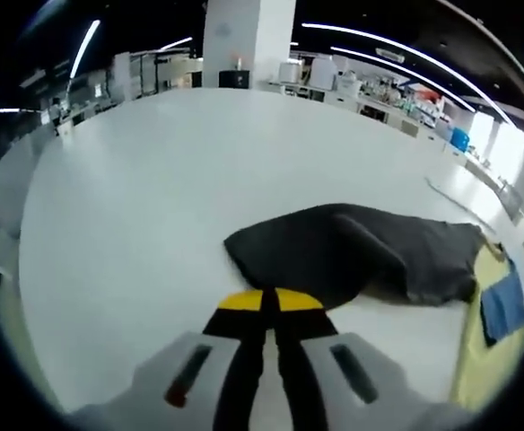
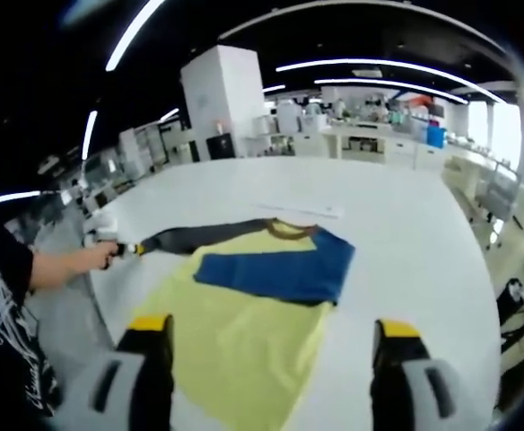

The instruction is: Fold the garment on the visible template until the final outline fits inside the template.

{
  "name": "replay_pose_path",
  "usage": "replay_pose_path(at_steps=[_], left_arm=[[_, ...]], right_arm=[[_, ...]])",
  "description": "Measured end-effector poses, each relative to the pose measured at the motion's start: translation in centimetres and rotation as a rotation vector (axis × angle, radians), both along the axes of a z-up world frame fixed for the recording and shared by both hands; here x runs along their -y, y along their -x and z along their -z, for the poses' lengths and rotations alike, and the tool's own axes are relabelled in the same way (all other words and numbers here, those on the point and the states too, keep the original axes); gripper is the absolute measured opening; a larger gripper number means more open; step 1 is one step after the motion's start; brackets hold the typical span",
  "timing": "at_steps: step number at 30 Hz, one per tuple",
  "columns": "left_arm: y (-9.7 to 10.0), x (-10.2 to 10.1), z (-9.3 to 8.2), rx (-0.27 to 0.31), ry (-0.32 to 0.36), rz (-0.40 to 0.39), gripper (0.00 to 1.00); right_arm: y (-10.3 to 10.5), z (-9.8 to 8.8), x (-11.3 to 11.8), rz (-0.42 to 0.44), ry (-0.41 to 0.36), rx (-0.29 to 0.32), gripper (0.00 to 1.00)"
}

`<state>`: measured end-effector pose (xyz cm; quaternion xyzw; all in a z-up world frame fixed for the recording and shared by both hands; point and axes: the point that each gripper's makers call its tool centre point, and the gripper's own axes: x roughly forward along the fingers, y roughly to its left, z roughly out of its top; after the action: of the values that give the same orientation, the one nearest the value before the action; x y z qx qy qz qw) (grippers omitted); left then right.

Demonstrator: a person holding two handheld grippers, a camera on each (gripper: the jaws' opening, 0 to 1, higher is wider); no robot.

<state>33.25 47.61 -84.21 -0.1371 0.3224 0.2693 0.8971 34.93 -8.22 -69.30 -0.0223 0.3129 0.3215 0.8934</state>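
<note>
The garment [image 2: 271,265] lies on the yellow template [image 2: 244,350] on the table [image 2: 406,233]. The left hand-held gripper [image 1: 268,301] is pressed together near the dark sleeve [image 1: 361,251], though whether it pinches cloth I cannot tell; the right hand-held gripper [image 2: 271,346] hangs spread. A loose pull could drag cloth off the template.

Yellow garment [image 1: 479,346] — edge-cropped (lower right)

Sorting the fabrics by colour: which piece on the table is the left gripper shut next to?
The dark grey garment, right ahead of the left gripper; the blue cloth lies on the yellow sheet.
</note>
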Motion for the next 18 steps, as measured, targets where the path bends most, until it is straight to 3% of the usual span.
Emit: replay_pose_path(at_steps=[4,7,8,12,18], left_arm=[[-0.1,0.1,-0.2,-0.009,0.033,0.020,0.00],[-0.5,-0.5,-0.4,-0.016,0.008,0.058,0.00],[-0.6,-0.5,-0.5,-0.059,-0.020,0.121,0.00],[-1.1,-2.1,-1.9,-0.048,-0.058,0.112,0.00],[-1.3,-3.9,-1.8,-0.082,-0.083,0.128,0.00]], right_arm=[[0.1,-0.2,-0.1,-0.005,-0.004,0.007,0.92],[0.2,-0.5,0.0,-0.028,0.000,0.024,0.93],[0.1,-0.7,0.1,-0.029,-0.005,0.031,0.94],[0.2,-1.4,-0.2,-0.051,-0.030,0.054,0.98],[0.0,-0.8,0.5,-0.064,0.024,0.061,1.00]])
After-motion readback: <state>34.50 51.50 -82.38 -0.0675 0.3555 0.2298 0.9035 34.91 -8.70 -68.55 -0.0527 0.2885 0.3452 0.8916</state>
